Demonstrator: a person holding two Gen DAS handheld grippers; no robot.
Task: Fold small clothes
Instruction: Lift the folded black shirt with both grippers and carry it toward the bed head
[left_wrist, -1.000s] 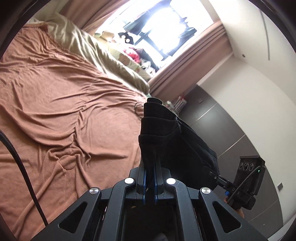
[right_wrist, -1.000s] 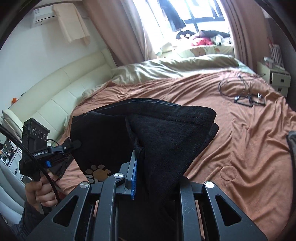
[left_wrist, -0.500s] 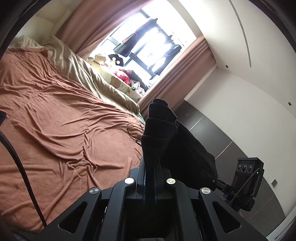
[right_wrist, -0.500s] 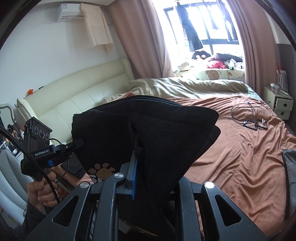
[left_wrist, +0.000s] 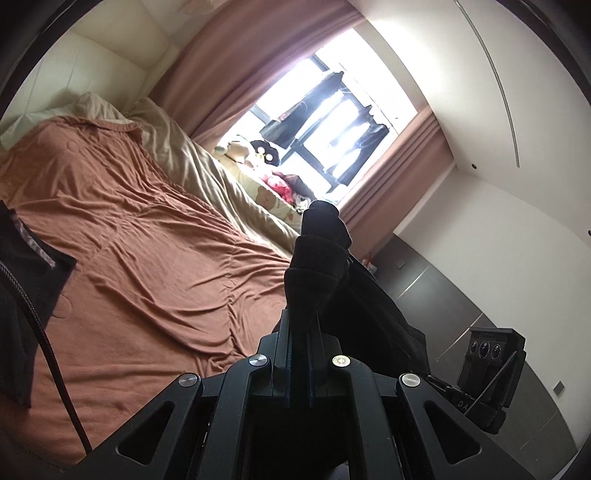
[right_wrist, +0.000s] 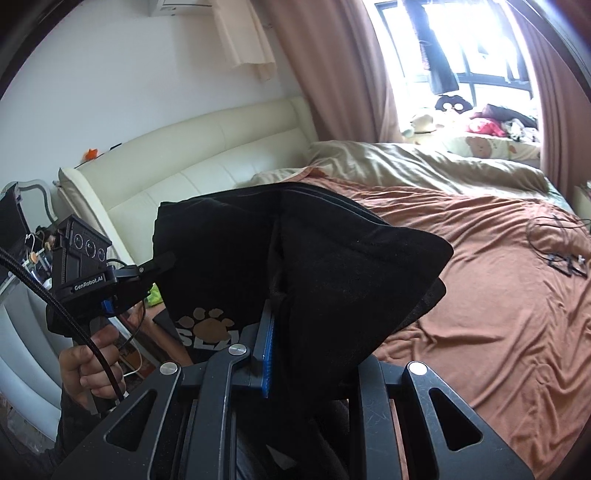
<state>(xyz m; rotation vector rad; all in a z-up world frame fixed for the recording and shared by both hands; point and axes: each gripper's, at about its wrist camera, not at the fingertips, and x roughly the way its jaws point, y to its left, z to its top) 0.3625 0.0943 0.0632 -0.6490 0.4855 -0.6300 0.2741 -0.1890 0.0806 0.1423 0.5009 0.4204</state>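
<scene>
Black garment (right_wrist: 332, 266) held in the air above the near edge of the bed, stretched between the two grippers and clear of the sheet. Fabric is dark and slightly fuzzy; a tan paw-print graphic (right_wrist: 208, 325) with pale lettering below it shows on the panel facing the right wrist camera, low on its left side.

Left gripper (left_wrist: 300, 332): jaws together, clamped on a bunched fold of the garment, which stands up out of the pads in a thick stack and trails off to the right. In the right wrist view the same gripper (right_wrist: 162, 260) bites the garment's upper left corner, and a hand (right_wrist: 90, 365) grips its handle with a black cable running past.

Right gripper (right_wrist: 280, 325): jaws nearly together, clamped on a thick fold; blue pad (right_wrist: 267, 350) visible on the left finger, cloth draped over the right one. From the left wrist view only its body (left_wrist: 487, 369) shows, at lower right behind the cloth.

Bed below: rust-brown sheet (left_wrist: 140, 266), wrinkled. Beige duvet (right_wrist: 424, 166) pushed along the window side. Cream padded headboard (right_wrist: 207, 166) at the wall. Tangle of cables (right_wrist: 561, 247) lying on the sheet, well apart from the garment. A second dark cloth (left_wrist: 22, 295) sits at the left edge of the left wrist view. Plush toys (right_wrist: 448, 105) on the sill, pink-brown curtains (right_wrist: 332, 66) around a bright window (left_wrist: 332, 122).
</scene>
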